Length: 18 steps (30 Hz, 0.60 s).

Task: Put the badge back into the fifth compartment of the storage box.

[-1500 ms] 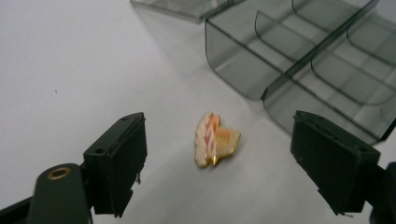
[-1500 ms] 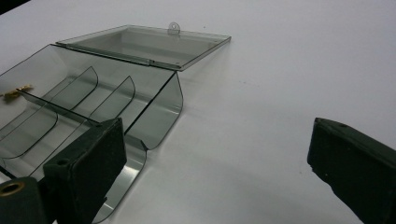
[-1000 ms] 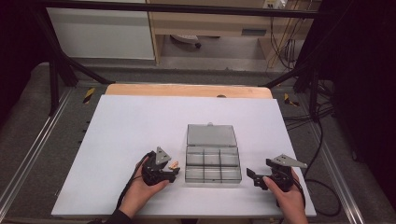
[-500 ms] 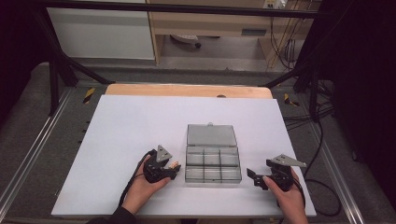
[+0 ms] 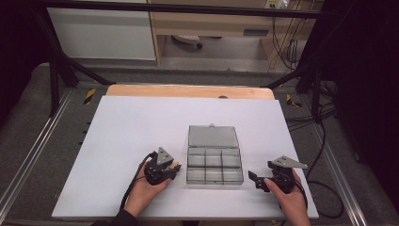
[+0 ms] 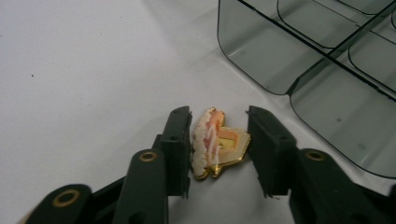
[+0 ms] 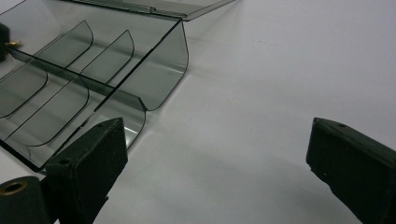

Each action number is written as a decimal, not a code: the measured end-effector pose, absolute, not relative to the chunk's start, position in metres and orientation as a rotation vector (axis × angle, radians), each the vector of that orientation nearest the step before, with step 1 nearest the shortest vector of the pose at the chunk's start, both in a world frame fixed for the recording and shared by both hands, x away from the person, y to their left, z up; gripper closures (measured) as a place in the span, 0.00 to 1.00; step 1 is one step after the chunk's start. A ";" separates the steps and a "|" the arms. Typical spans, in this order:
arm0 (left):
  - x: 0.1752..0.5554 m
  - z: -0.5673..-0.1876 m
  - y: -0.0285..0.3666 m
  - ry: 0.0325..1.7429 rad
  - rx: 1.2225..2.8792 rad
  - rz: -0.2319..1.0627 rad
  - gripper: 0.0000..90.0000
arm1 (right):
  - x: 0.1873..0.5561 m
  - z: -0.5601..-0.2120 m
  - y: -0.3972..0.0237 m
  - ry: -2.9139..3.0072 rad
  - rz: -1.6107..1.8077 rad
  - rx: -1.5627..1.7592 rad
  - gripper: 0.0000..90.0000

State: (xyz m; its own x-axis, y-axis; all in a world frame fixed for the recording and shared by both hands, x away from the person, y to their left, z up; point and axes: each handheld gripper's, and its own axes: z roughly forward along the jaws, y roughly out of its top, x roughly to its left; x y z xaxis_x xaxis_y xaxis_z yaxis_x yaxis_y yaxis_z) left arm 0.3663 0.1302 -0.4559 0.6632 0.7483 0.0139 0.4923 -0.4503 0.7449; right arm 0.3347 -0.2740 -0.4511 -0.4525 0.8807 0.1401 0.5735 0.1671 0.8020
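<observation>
A white bench [image 5: 141, 127] carries the whole arrangement, and its surface forms the pale ground in both gripper views. Toward the near middle of it stands a smoke-grey transparent compartment box [image 5: 214, 165], its lid [image 5: 212, 135] folded back flat on the far side; the tray is divided into six compartments in two rows. In the left gripper view the box's rounded corner walls [image 6: 261, 56] lie up and to the right of the jaws, near but apart from them; in the right gripper view the box [image 7: 93, 88] lies up and to the left, just beyond one jaw.

The left hand-held gripper [image 5: 173, 168], held in the person's left hand [image 5: 143, 193], lies just beside the left wall of the box. Its jaws have just been closing and now stand narrow around a small charm [image 6: 215, 143], a cream, orange and gold-edged piece that rests on the bench. One jaw touches the charm's scalloped edge and the other its pointed end; whether they press firmly cannot be told.

The right hand-held gripper [image 5: 254, 179], in the person's right hand [image 5: 291, 200], rests to the right of the box, apart from it. Its jaws [image 7: 219, 163] stand wide with bare bench between them.
</observation>
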 end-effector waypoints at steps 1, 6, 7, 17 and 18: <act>0.366 -0.456 0.130 0.956 2.140 0.446 0.69 | 0.334 -0.451 -0.274 2.093 1.183 1.381 0.07; 0.367 -0.454 0.131 0.963 2.147 0.432 0.69 | 0.335 -0.450 -0.273 2.095 1.183 1.371 0.07; 0.367 -0.454 0.131 0.964 2.147 0.427 0.69 | 0.335 -0.450 -0.273 2.095 1.184 1.372 0.07; 0.371 -0.444 0.137 0.957 2.130 0.389 0.85 | 0.336 -0.451 -0.275 2.090 1.186 1.382 0.07; 0.371 -0.444 0.137 0.960 2.126 0.385 0.86 | 0.336 -0.451 -0.275 2.091 1.186 1.379 0.07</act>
